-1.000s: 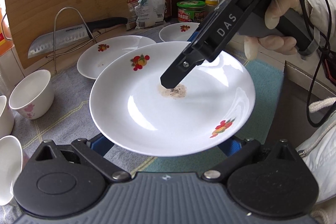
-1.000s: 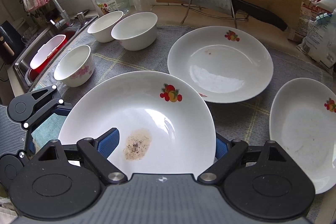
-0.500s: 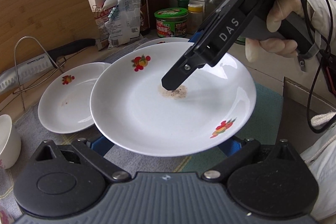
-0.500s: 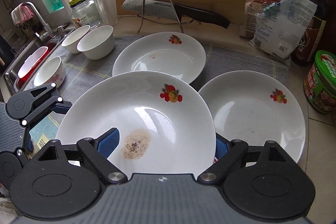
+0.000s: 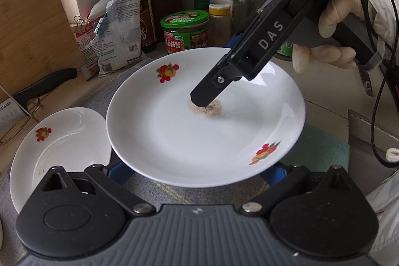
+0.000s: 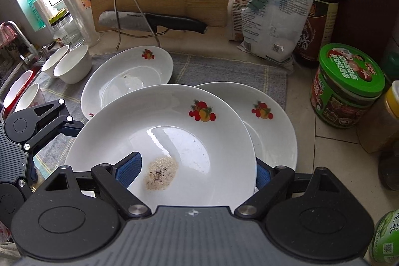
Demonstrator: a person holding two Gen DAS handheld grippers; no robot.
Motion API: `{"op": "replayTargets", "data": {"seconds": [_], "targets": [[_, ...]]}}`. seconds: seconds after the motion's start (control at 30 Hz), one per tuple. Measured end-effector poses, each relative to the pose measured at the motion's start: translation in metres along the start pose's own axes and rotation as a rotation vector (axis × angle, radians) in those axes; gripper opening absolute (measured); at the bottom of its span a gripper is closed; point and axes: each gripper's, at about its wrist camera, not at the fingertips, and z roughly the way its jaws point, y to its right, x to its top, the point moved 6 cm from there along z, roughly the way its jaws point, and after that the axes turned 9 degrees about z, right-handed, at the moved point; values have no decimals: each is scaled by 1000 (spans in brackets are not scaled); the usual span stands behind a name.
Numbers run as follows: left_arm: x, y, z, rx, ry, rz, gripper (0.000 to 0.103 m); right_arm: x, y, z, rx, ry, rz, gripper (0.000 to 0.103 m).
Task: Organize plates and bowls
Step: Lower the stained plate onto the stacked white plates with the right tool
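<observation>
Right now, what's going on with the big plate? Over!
Both tools grip the dirty plate, left tool, right tool. It's held over another plate. Green jar close by.

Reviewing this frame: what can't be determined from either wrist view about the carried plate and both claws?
- Left wrist view: the left claw tips sit under the white fruit-print plate, so their contact is hidden.
- Right wrist view: the right claw right pad is behind the plate rim.
- Right wrist view: whether the plate touches the second white plate beneath is unclear.
- Right wrist view: a white bowl is partly covered by the left claw.
</observation>
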Motion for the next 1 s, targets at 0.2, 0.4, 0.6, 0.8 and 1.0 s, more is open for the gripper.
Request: {"op": "replayTargets", "data": {"seconds": [0.2, 0.4, 0.6, 0.8, 1.0], "targets": [[8, 0, 14, -14, -21, 4, 101, 3, 18, 4, 2, -9, 17, 93], [13, -1, 22, -22, -45, 2, 101, 4, 28, 10, 14, -20, 31, 93], [16, -3, 30, -24, -79, 5, 101, 5, 34, 17, 19, -33, 39, 93], [18, -5, 34, -37, -93, -15, 101, 6, 36, 19, 29, -38, 42, 93], [17, -8, 37, -43, -108, -19, 101, 6, 36, 25, 25, -58, 38, 93]]}}
